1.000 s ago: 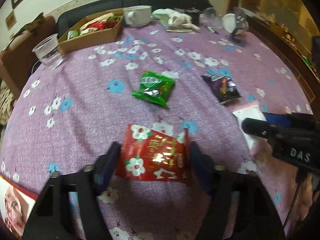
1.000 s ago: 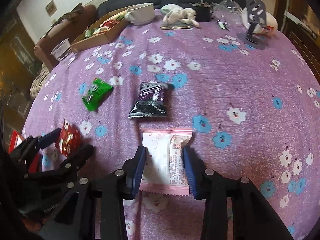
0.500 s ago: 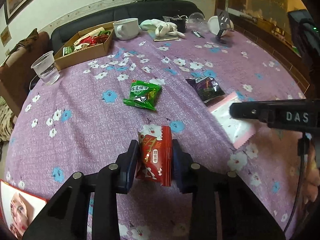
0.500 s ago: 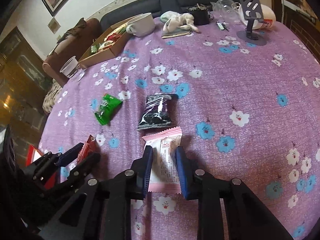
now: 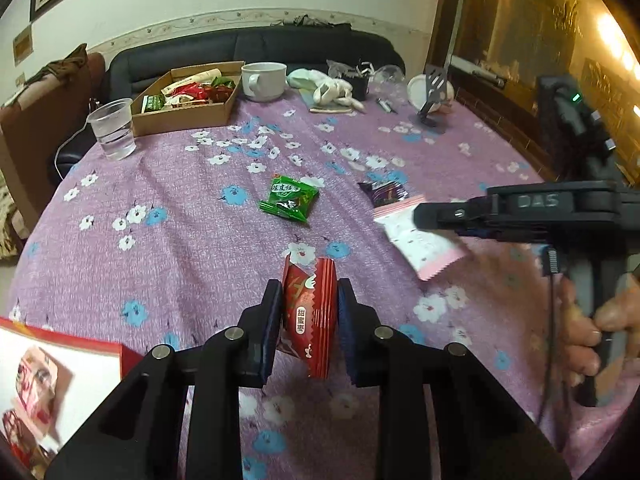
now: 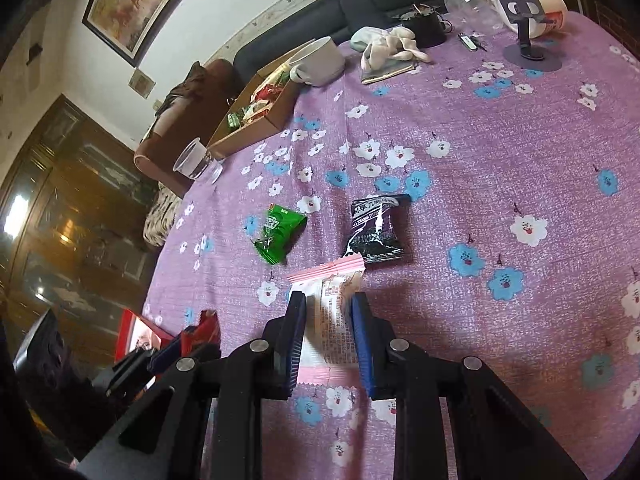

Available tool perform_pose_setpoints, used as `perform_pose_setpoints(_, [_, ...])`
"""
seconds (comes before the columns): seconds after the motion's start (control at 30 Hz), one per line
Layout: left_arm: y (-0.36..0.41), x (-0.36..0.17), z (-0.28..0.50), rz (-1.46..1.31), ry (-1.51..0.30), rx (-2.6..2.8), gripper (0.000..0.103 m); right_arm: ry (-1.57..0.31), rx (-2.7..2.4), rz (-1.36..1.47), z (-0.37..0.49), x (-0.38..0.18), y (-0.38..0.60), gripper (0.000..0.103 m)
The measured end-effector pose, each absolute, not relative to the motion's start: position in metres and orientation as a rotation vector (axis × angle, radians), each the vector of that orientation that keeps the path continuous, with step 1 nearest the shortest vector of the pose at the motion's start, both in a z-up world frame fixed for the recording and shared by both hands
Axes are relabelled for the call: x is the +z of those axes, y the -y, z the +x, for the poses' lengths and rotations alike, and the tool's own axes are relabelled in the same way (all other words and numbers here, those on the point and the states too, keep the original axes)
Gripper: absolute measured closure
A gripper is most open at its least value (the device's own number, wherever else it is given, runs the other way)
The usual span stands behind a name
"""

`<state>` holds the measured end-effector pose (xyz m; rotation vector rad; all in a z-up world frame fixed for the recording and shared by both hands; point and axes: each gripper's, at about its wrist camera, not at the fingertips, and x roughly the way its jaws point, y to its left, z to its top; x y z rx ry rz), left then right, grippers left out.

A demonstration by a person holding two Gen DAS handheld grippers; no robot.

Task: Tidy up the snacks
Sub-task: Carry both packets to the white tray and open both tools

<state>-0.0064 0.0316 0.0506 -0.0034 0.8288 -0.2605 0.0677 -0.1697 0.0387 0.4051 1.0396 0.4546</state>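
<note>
The left claw (image 5: 307,322) is clamped on a red snack packet (image 5: 310,316), pinched edge-on and raised off the purple flowered counter (image 5: 180,208), and the right claw (image 6: 329,334) is likewise closed on a pink-and-white packet (image 6: 332,312) held clear of the cloth. Beyond them a green packet (image 6: 278,236) and a black packet (image 6: 376,230) lie loose mid-counter, well apart from the cardboard box (image 5: 188,114) at the far edge, which already holds several snacks. By my reckoning the job is partway through: two packets in hand to carry over, two more yet to be fetched.
</note>
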Motion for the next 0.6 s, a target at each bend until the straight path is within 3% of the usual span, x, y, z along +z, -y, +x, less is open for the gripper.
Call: perform_pose_setpoints(0.6, [-0.121,0.121,-0.144,0.035,-0.573,-0.081,0.079,-0.982,0.528,0.462,0.057,0.046,0.157,0.079])
